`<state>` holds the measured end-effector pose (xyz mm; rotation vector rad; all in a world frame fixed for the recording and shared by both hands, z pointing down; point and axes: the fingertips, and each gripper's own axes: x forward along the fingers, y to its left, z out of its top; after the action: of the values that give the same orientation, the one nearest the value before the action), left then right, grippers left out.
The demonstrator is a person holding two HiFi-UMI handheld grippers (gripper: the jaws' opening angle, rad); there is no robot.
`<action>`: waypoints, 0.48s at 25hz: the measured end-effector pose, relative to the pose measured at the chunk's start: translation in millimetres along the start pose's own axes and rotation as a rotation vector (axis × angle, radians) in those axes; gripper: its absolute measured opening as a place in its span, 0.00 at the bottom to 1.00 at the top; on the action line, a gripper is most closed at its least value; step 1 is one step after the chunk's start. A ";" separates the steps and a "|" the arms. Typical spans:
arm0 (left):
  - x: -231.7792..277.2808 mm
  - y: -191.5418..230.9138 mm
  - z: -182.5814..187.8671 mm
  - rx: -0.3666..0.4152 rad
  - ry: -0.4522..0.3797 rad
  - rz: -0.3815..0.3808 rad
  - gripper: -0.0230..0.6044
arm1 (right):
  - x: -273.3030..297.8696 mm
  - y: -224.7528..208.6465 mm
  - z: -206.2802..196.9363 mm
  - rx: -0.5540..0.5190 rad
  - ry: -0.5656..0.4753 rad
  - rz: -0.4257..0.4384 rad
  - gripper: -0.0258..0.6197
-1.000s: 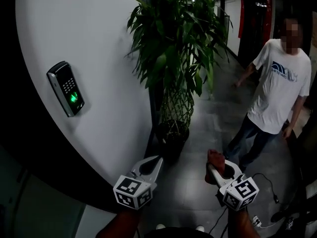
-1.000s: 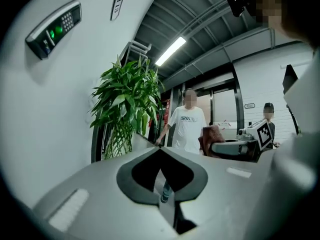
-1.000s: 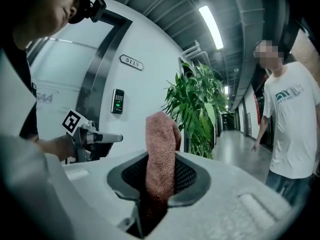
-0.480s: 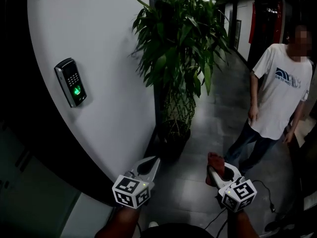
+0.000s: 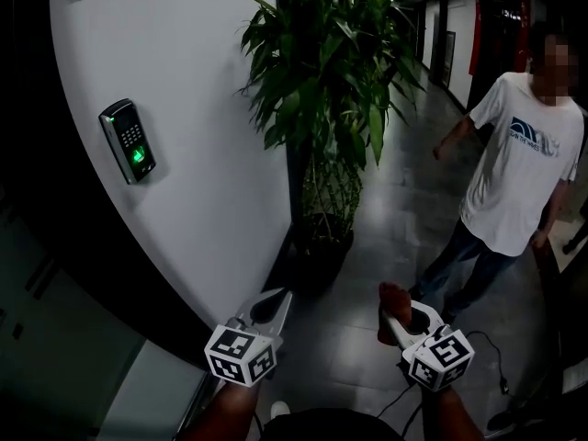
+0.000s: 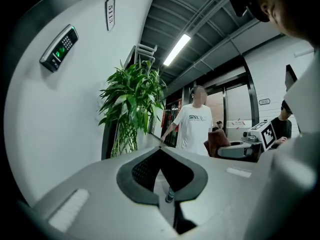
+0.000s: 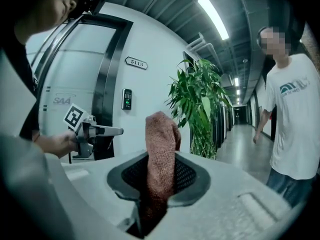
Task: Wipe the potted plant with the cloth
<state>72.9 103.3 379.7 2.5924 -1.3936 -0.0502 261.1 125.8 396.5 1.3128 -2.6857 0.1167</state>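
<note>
Left gripper lower centre of head view, jaws pressed together, nothing between them; right gripper lower right of centre, jaws pinching a reddish-brown cloth that sticks up past the tips; potted plant upper centre, tall and leafy, its dark pot on the grey floor just beside the curved white wall; cloth well apart from the leaves, not touching; keypad reader with green light on the wall, left; person in white T-shirt standing at right edge.
</note>
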 end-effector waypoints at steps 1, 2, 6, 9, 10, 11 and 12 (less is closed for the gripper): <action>-0.5 -0.7 -1.1 0.001 0.002 0.004 0.06 | -0.9 -0.1 0.7 -0.004 0.001 0.002 0.15; -0.5 -0.8 -1.7 0.002 0.003 0.008 0.06 | -1.6 -0.8 1.5 -0.010 0.001 0.001 0.15; -1.0 0.2 -1.0 0.008 0.005 0.018 0.06 | -1.2 -2.2 0.8 -0.018 0.005 0.008 0.15; 0.0 1.1 1.6 0.014 0.005 0.018 0.06 | 1.4 -1.6 -0.1 -0.015 0.011 0.016 0.15; 0.8 1.4 2.0 0.016 0.007 0.017 0.06 | 2.4 -2.0 0.0 -0.013 0.011 0.015 0.15; 1.6 1.4 2.1 0.017 0.010 0.016 0.06 | 3.2 -2.5 0.1 -0.009 0.010 0.012 0.15; 2.3 1.4 1.9 0.018 0.013 0.014 0.06 | 3.9 -3.0 0.1 -0.005 0.008 0.010 0.15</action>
<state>72.8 100.3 378.3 2.5922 -1.4146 -0.0185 261.1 120.9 397.0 1.2950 -2.6844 0.1153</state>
